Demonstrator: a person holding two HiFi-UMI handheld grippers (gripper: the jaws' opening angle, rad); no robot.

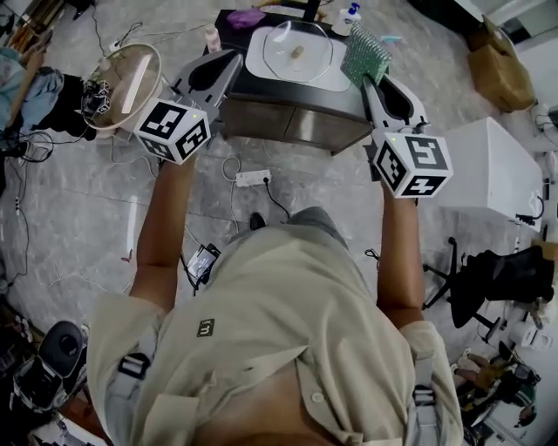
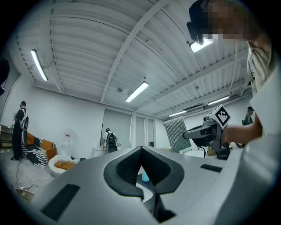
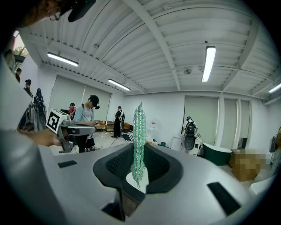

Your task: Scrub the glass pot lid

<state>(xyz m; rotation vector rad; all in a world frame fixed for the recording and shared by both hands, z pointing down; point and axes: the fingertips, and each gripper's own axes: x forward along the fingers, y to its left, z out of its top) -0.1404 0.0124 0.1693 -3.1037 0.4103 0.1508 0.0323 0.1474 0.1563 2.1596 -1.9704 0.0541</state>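
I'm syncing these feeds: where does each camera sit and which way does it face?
Head view: on the person's head, facing steeply down at glass lid; forearms, left gripper, right gripper show.
Left gripper view: rides that gripper, tilted toward ceiling; own shut jaws.
Right gripper view: likewise; jaws clamp green scouring pad.
Shared: both gripper views see that pad.

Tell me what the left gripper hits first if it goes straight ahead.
Likely nothing close. The left gripper, shut and empty, points about level over the dark table's left end, toward the purple cloth; its height above them is unclear.
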